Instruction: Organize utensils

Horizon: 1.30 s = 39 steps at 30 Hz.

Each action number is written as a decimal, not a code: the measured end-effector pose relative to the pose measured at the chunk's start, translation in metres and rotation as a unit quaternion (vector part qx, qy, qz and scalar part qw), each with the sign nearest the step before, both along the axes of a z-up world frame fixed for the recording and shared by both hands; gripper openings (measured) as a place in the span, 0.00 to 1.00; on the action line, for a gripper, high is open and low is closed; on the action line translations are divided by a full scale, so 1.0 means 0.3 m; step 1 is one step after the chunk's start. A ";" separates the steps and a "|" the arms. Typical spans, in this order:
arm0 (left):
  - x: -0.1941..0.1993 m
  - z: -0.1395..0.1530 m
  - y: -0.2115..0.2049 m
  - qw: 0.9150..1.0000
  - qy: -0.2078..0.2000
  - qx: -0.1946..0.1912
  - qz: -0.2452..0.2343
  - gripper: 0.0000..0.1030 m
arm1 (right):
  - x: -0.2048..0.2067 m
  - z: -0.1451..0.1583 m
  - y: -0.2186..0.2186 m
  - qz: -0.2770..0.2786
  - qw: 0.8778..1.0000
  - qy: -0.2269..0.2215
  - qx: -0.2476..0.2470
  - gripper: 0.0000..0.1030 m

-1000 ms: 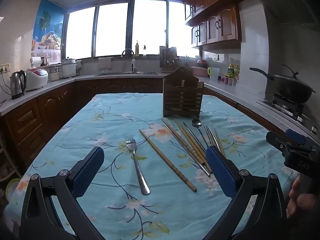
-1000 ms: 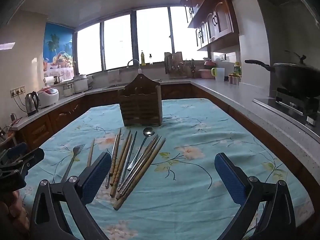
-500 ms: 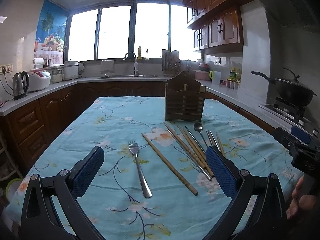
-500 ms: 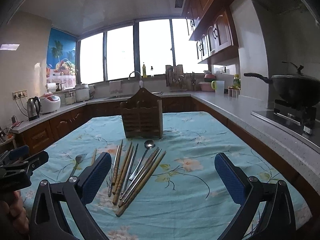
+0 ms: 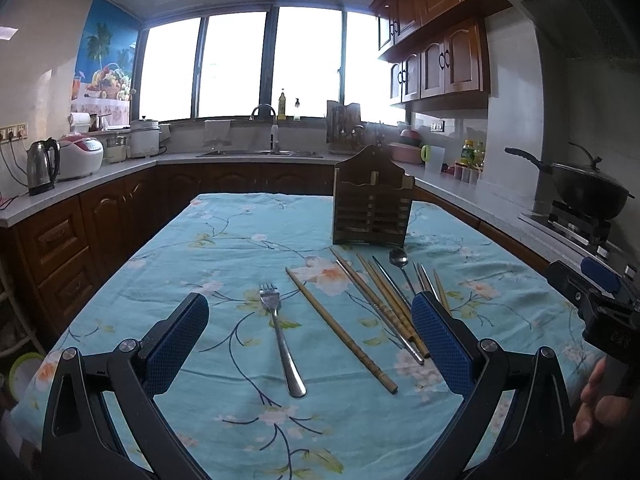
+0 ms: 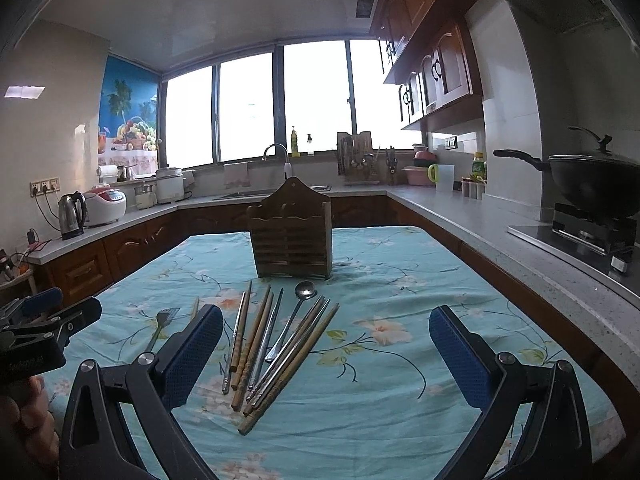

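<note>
Starting the task is where you are: nothing is picked up yet. Your left gripper [image 5: 310, 338] and your right gripper [image 6: 326, 354] both hang above the tablecloth [image 5: 224, 240] with fingers spread wide and nothing between them. The fork [image 5: 280, 336] lies alone in front of the left one. The chopsticks [image 6: 276, 344] and the spoon [image 6: 294, 316] lie in a loose bundle, some touching, before the wooden holder [image 6: 290, 236], which stands upright and seems empty. I think the next move is to lower one gripper over a single piece, squeeze its thin handle, then drop it into the holder.
</note>
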State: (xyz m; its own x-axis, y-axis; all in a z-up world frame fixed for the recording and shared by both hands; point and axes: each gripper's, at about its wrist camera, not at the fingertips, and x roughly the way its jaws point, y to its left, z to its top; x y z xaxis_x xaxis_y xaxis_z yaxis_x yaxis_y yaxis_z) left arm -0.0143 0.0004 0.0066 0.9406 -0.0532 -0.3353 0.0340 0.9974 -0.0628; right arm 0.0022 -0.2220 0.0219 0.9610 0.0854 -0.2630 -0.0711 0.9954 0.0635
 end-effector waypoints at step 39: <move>0.061 -0.005 0.032 0.998 0.045 -0.041 -0.017 1.00 | 0.036 0.001 0.001 0.006 1.000 0.022 0.009 1.00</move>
State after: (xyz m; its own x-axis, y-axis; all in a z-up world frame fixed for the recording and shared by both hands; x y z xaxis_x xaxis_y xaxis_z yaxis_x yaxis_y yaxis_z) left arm 0.0039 0.0100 0.0051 0.9040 -0.1153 -0.4117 0.0580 0.9871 -0.1492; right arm 0.0130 -0.2218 0.0221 0.9471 0.1028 -0.3040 -0.0807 0.9931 0.0846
